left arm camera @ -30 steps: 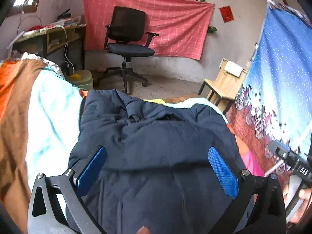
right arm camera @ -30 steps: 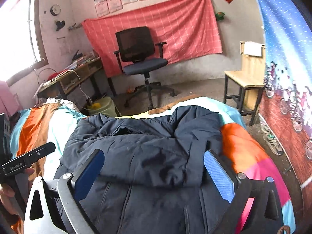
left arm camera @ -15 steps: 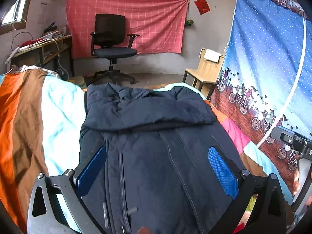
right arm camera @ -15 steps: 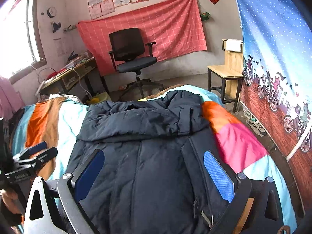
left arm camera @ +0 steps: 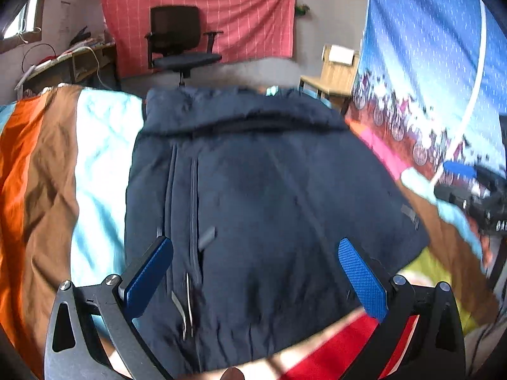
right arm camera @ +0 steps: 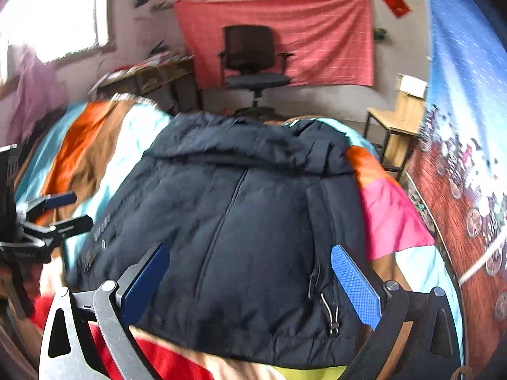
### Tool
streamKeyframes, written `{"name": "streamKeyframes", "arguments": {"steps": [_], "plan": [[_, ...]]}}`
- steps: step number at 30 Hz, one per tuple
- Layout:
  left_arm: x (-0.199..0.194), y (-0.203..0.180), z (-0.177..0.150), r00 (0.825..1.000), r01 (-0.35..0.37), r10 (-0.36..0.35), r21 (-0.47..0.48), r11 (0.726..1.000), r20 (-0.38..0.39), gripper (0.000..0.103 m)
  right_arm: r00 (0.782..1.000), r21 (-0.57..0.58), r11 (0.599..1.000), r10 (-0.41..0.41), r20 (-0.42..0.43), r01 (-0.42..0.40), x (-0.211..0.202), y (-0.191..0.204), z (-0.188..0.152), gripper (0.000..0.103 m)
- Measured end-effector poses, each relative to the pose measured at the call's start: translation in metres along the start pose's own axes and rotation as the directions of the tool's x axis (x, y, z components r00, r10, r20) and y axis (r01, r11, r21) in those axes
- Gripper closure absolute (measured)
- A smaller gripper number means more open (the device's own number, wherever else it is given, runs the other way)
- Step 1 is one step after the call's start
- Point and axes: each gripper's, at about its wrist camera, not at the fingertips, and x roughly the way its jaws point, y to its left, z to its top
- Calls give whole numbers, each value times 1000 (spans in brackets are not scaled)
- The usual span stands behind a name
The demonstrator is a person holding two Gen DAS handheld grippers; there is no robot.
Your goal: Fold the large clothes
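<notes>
A dark navy padded jacket [left arm camera: 269, 196] lies flat on the striped bedspread [left arm camera: 47, 174], hood end far from me, hem near me. It also shows in the right wrist view [right arm camera: 240, 221]. My left gripper [left arm camera: 255, 272] is open and empty, above the jacket's near hem. My right gripper [right arm camera: 250, 278] is open and empty, above the same hem. The right gripper also shows at the right edge of the left wrist view [left arm camera: 475, 196]. The left gripper shows at the left edge of the right wrist view [right arm camera: 47, 218].
A black office chair [right arm camera: 253, 60] stands before a red wall cloth [right arm camera: 317, 38]. A wooden chair [right arm camera: 402, 110] stands right of the bed, a desk [right arm camera: 149, 76] to the left. A blue printed curtain [right arm camera: 469, 126] hangs along the right side.
Both grippers have pulled back toward the jacket's hem. More of the jacket body and the near edge of the bed now show. Both stay open.
</notes>
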Motion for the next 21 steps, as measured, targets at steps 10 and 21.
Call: {"name": "streamKeyframes", "arguments": {"steps": [10, 21], "plan": [[16, -15, -63, 991, -81, 91, 93, 992, -102, 1, 992, -132, 988, 65, -108, -79, 25, 4, -71, 0], [38, -24, -110, 959, -187, 234, 263, 946, -158, 1, 972, -122, 993, -30, -232, 1, 42, -21, -119, 0]]}}
